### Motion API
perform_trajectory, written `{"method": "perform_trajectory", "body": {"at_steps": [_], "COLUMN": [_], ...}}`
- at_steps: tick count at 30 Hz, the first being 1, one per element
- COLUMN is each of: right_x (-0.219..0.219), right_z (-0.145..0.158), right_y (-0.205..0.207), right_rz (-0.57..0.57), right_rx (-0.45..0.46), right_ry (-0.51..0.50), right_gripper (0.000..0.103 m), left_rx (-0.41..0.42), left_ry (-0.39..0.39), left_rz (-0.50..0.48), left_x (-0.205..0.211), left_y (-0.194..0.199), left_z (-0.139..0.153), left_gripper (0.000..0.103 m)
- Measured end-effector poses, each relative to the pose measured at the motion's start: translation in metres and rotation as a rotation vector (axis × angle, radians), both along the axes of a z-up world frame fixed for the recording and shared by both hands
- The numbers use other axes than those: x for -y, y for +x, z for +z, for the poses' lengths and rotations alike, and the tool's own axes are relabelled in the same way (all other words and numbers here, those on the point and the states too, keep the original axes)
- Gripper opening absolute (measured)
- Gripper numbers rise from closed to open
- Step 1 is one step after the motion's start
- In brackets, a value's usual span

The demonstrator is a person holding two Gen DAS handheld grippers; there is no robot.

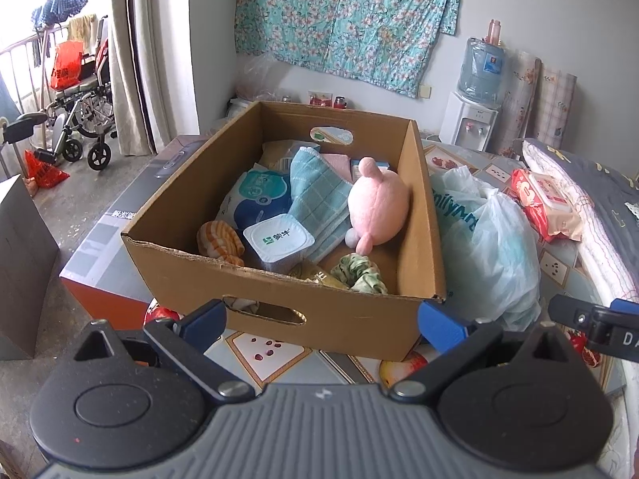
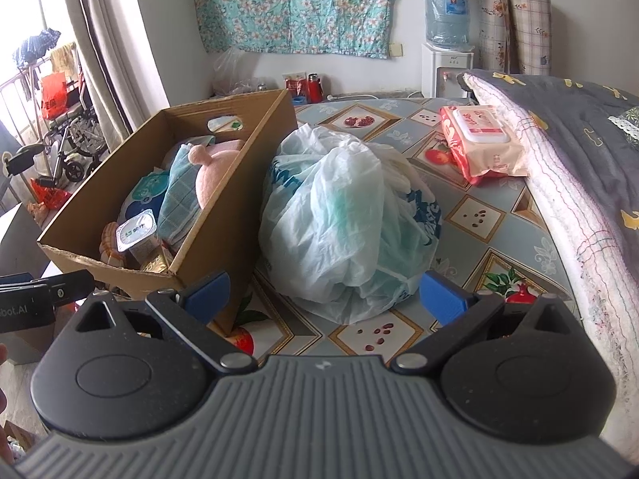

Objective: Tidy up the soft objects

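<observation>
A cardboard box (image 1: 199, 267) stands on the patterned table, also in the right wrist view (image 2: 223, 183). It holds a pink plush toy (image 1: 377, 209), a teal checked cloth (image 1: 319, 195), a blue-white soft pack (image 1: 259, 195), a white tub (image 1: 277, 241), an orange striped plush (image 1: 219, 239) and a green scrunchie (image 1: 359, 273). A crumpled plastic bag (image 2: 347, 219) lies right of the box. My left gripper (image 1: 323, 319) is open and empty before the box's near wall. My right gripper (image 2: 325, 293) is open and empty just before the bag.
A red wet-wipes pack (image 2: 483, 139) lies on the table (image 2: 471, 215) at the back right. A folded quilt (image 2: 579, 167) runs along the right side. A water dispenser (image 2: 445, 40) stands at the back wall. A wheelchair (image 1: 80, 119) is on the floor at left.
</observation>
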State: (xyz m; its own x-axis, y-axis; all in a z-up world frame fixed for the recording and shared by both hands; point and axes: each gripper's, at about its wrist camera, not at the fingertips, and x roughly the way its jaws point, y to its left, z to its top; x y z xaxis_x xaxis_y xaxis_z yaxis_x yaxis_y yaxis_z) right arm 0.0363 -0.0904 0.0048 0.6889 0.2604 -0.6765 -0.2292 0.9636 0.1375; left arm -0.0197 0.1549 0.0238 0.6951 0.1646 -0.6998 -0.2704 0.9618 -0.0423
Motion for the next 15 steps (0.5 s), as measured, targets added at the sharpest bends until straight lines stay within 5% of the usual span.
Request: {"method": "perform_trajectory", "body": {"at_steps": [15], "right_x": [-0.0059], "right_z": [-0.0025], "right_y": [0.0010], "right_rz": [-0.007], "right_rx": [-0.038], "right_ry": [0.001], "right_gripper": [0.102], "left_rx": [-0.012], "left_ry": [-0.019], "left_rz": [-0.004], "left_x": [-0.0047], "left_y": [0.0017], "left_z": [-0.0025], "left_gripper": [0.103]}}
